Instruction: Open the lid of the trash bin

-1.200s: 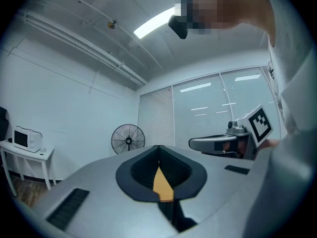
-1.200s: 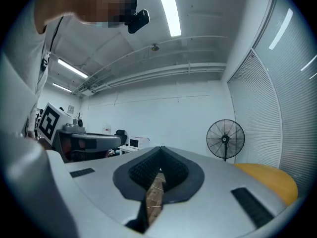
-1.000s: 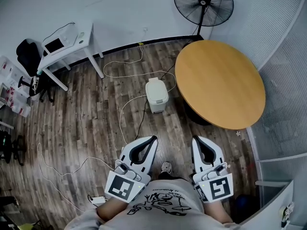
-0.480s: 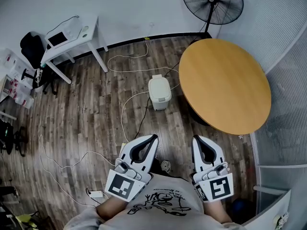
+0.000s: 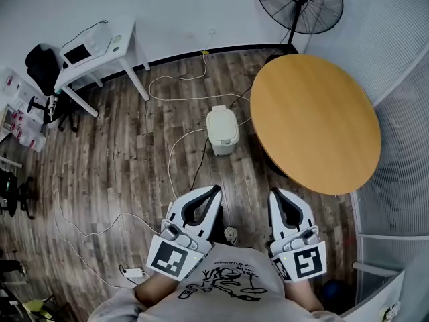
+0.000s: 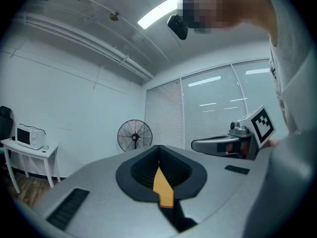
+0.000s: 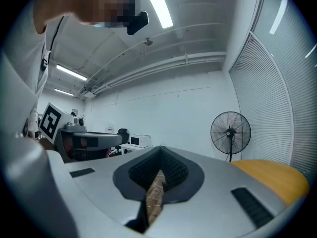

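1. The trash bin [image 5: 222, 131], small and white, stands on the wooden floor [image 5: 114, 159] in the upper middle of the head view. Its lid lies flat and closed.
2. The bin sits near the left edge of the round wooden table [image 5: 315, 123]. It is well apart from both grippers.
3. The left gripper [image 5: 215, 192] is held level, low in front of the person's torso. Its jaws are clenched tip to tip, and its own view shows nothing between them.
4. The right gripper [image 5: 273, 194] is held level beside the left one. Its jaws are likewise pressed together and grasp nothing.
5. Two cables lie on the floor between the grippers and the bin. A white cable [image 5: 173, 159] curves from the bin's left side towards the person. A dark cable [image 5: 200, 163] runs down from the bin's near side.
6. The person's shoe [image 5: 231, 234] shows on the floor between the two grippers.
7. More white cable loops lie behind the bin, towards the wall [image 5: 167, 12].
8. A black pedestal fan [image 5: 299, 4] stands by the wall, behind the table.
9. A white desk [image 5: 131, 59] at the upper left carries a white appliance [image 5: 82, 52]. A black chair [image 5: 39, 69] stands just beside it.
10. A white adapter [image 5: 135, 272] lies on the floor to the left of the left gripper.
11. Slatted blinds [image 7: 277, 98] line the side to the person's right.
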Available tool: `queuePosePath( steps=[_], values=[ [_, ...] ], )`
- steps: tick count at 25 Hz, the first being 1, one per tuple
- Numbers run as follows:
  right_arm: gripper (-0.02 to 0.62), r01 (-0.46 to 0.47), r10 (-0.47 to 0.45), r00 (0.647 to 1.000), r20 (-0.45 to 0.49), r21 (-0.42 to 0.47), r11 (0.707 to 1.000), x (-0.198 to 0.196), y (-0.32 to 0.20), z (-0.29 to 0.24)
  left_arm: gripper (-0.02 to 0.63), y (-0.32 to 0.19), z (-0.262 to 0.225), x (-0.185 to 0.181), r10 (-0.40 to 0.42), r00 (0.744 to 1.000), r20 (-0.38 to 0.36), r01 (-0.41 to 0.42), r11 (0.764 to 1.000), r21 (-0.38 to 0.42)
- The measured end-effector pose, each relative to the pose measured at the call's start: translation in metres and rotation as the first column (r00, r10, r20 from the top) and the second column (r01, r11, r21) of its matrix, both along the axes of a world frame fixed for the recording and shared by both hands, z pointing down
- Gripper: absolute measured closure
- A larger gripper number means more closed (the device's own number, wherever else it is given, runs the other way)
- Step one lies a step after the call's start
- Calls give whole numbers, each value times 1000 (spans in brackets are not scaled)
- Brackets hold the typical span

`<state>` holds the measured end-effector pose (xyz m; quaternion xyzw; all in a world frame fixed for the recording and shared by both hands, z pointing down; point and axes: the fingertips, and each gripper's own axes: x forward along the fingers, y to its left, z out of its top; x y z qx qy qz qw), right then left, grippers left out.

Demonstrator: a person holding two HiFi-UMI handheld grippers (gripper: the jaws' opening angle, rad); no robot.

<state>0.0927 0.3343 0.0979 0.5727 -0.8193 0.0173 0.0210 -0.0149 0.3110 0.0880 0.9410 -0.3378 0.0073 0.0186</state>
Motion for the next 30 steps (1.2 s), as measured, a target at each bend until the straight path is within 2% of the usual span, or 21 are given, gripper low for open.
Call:
queuePosePath(
  steps=[15,30],
  values=[
    [589,46,-47,999,-23,-10,999,-7,-132,1,591,-127,6,-4,-23,1000,5,23,999,-38],
    [589,102,-102,994,-45,-9,995,-49,-287,-12,591,-274,-4,-44,-66,998,-11,65,997,-36]
  ],
)
